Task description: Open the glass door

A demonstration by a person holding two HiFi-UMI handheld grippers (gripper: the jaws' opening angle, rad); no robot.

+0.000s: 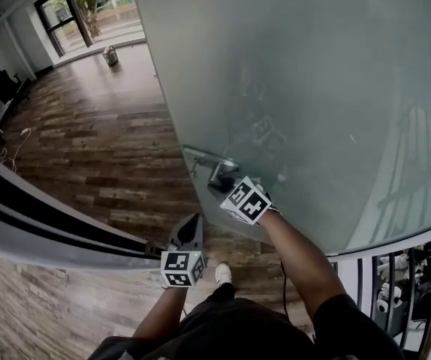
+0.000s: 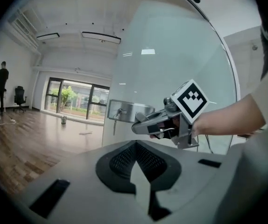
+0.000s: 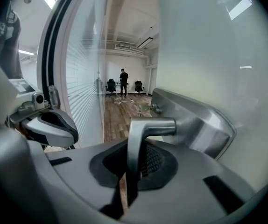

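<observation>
The frosted glass door (image 1: 313, 88) stands swung open over the wooden floor. Its metal lever handle (image 1: 204, 158) juts from a lock plate (image 3: 194, 120). My right gripper (image 1: 229, 186) is shut on the lever handle (image 3: 145, 127), which runs down between the jaws in the right gripper view. The left gripper view shows that grip from the side, the right gripper (image 2: 145, 125) at the lock plate (image 2: 127, 111). My left gripper (image 1: 189, 235) hangs free below and left of the handle, jaws together, holding nothing; it appears as the left gripper (image 3: 50, 127) beside the partition.
A dark door frame (image 1: 43, 208) and a glass partition with blinds (image 3: 85, 92) lie to the left. Beyond are a wooden floor (image 1: 103, 133), large windows (image 1: 88, 10), a small can (image 1: 110, 55), office chairs (image 3: 111, 85) and a standing person (image 3: 123, 80).
</observation>
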